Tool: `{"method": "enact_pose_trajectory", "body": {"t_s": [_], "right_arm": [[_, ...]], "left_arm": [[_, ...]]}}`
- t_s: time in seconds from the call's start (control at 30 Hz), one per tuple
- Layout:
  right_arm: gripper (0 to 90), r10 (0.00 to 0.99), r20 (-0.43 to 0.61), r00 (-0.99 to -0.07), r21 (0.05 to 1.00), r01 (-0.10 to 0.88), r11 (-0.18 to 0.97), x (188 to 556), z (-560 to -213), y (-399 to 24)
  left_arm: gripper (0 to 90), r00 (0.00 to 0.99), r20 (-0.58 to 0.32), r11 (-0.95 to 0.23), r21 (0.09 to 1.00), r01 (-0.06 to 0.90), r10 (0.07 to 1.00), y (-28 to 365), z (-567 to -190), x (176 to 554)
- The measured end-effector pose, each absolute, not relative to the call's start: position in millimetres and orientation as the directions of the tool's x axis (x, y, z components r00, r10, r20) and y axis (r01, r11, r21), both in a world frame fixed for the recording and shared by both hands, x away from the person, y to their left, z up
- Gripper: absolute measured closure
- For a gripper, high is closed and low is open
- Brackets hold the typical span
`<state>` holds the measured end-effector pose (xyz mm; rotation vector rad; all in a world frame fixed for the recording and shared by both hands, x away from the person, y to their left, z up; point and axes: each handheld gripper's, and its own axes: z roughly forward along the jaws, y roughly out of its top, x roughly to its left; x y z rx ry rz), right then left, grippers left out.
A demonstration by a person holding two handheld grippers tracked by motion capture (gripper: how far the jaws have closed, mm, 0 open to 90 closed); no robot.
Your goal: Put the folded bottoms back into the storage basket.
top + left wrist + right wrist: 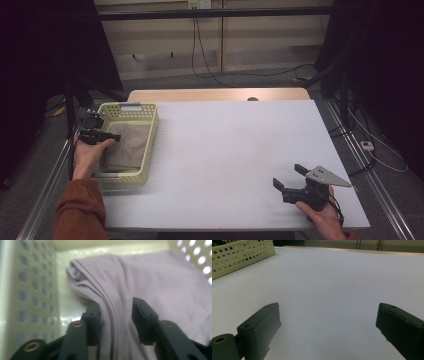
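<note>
A pale yellow perforated basket (122, 178) stands at the table's left edge, and a folded beige cloth (127, 147) lies in it. A hand holds my left gripper (114, 136) over the basket's left rim, its jaws reaching in onto the cloth. In the left gripper view the left gripper (116, 307) is open. A raised fold of the cloth (155, 277) runs between its jaws, beside the basket wall (32, 290). My right gripper (289, 176) rests low at the table's front right, held in a hand. The right gripper (328, 312) is wide open with nothing between its jaws.
The white table top (230, 150) stretches between the basket and the right gripper. In the right gripper view a basket corner (242, 255) stands at the far left. A wooden strip (215, 95) borders the table's far edge. Metal rails run along both sides.
</note>
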<state>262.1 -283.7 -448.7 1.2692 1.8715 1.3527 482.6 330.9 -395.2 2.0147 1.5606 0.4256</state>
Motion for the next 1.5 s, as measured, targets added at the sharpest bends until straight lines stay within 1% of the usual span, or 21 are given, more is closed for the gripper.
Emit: {"method": "enact_pose_trajectory", "body": {"t_s": [0.03, 0.07, 0.1, 0.2, 0.27, 0.3, 0.37, 0.4, 0.47, 0.53, 0.57, 0.63, 0.7, 0.9, 0.97, 1.07, 1.13, 1.3, 1.43, 1.5], "right_arm": [[5.0, 0.89, 0.119, -0.44, 0.917, 0.393, 0.071, 262.2, -448.7, -283.6], [5.0, 0.89, 0.118, -0.44, 0.917, 0.392, 0.072, 262.2, -448.8, -283.6], [5.0, 0.89, 0.119, -0.439, 0.917, 0.393, 0.072, 262.4, -448.9, -283.5], [5.0, 0.891, 0.121, -0.438, 0.916, 0.395, 0.07, 262.8, -449.2, -283.3], [5.1, 0.89, 0.122, -0.438, 0.916, 0.396, 0.07, 262.8, -449.1, -283.0], [5.1, 0.89, 0.122, -0.439, 0.916, 0.396, 0.07, 262.6, -449.1, -282.8], [5.1, 0.89, 0.123, -0.439, 0.916, 0.396, 0.069, 262.7, -449.1, -283.1], [5.1, 0.891, 0.123, -0.438, 0.916, 0.396, 0.068, 262.9, -449.2, -283.5], [5.1, 0.891, 0.12, -0.439, 0.916, 0.394, 0.071, 262.6, -449.1, -284.1], [5.0, 0.891, 0.121, -0.438, 0.916, 0.395, 0.069, 262.4, -449.1, -284.3], [5.1, 0.891, 0.125, -0.437, 0.915, 0.397, 0.066, 262.3, -449.1, -284.5], [5.0, 0.891, 0.125, -0.437, 0.916, 0.396, 0.066, 262.2, -449.1, -284.5], [5.1, 0.891, 0.123, -0.437, 0.916, 0.396, 0.068, 262.3, -449.2, -284.4], [5.0, 0.892, 0.122, -0.436, 0.917, 0.394, 0.067, 261.4, -448.6, -284.2], [5.0, 0.892, 0.12, -0.436, 0.916, 0.395, 0.07, 262.2, -449.1, -284.4], [5.1, 0.89, 0.116, -0.441, 0.915, 0.396, 0.077, 262.1, -449.2, -283.2], [5.1, 0.89, 0.117, -0.441, 0.915, 0.396, 0.076, 262.0, -449.1, -283.2], [5.1, 0.89, 0.117, -0.44, 0.916, 0.394, 0.074, 261.7, -448.8, -283.8], [5.1, 0.891, 0.122, -0.438, 0.917, 0.394, 0.068, 261.5, -448.8, -284.3], [5.1, 0.891, 0.124, -0.437, 0.916, 0.395, 0.066, 261.4, -448.7, -284.5]], "left_arm": [[54.3, 0.286, -0.073, -0.186, 0.604, 0.775, 0.955, 333.2, -391.6, 481.6], [53.1, 0.274, -0.081, -0.158, 0.647, 0.746, 0.958, 332.6, -388.2, 479.2], [52.4, 0.287, -0.082, -0.159, 0.673, 0.722, 0.955, 333.3, -385.3, 477.7], [53.3, 0.293, -0.092, -0.14, 0.72, 0.68, 0.952, 332.4, -382.6, 478.0], [58.9, 0.302, -0.097, -0.147, 0.71, 0.689, 0.948, 329.0, -386.9, 482.0], [60.4, 0.304, -0.098, -0.154, 0.693, 0.704, 0.948, 326.7, -390.4, 484.5], [66.3, 0.297, -0.094, -0.162, 0.666, 0.728, 0.95, 322.9, -400.6, 491.0], [71.0, 0.286, -0.075, -0.175, 0.638, 0.75, 0.955, 321.5, -405.5, 494.3], [77.5, 0.275, -0.045, -0.195, 0.594, 0.78, 0.96, 321.1, -414.1, 499.2], [79.0, 0.236, -0.038, -0.176, 0.554, 0.814, 0.971, 322.2, -422.2, 502.8], [79.4, 0.244, -0.032, -0.189, 0.54, 0.82, 0.969, 322.1, -423.9, 503.7], [80.7, 0.262, 0.028, -0.238, 0.519, 0.821, 0.965, 318.2, -422.4, 503.2], [80.8, 0.285, 0.058, -0.277, 0.485, 0.83, 0.957, 315.3, -421.5, 502.8], [82.8, 0.317, 0.025, -0.292, 0.46, 0.838, 0.948, 314.5, -423.2, 498.0], [83.0, 0.313, 0.017, -0.286, 0.458, 0.842, 0.949, 312.5, -423.6, 497.4], [84.1, 0.282, -0.006, -0.247, 0.466, 0.849, 0.959, 311.5, -424.1, 499.2], [88.7, 0.268, -0.017, -0.227, 0.484, 0.845, 0.963, 310.6, -426.9, 501.8], [89.2, 0.23, -0.013, -0.188, 0.53, 0.827, 0.973, 310.6, -431.0, 507.4], [89.2, 0.201, -0.021, -0.158, 0.545, 0.824, 0.979, 311.4, -432.3, 510.2], [89.2, 0.2, -0.01, -0.161, 0.55, 0.819, 0.98, 313.1, -432.9, 510.9]]}}
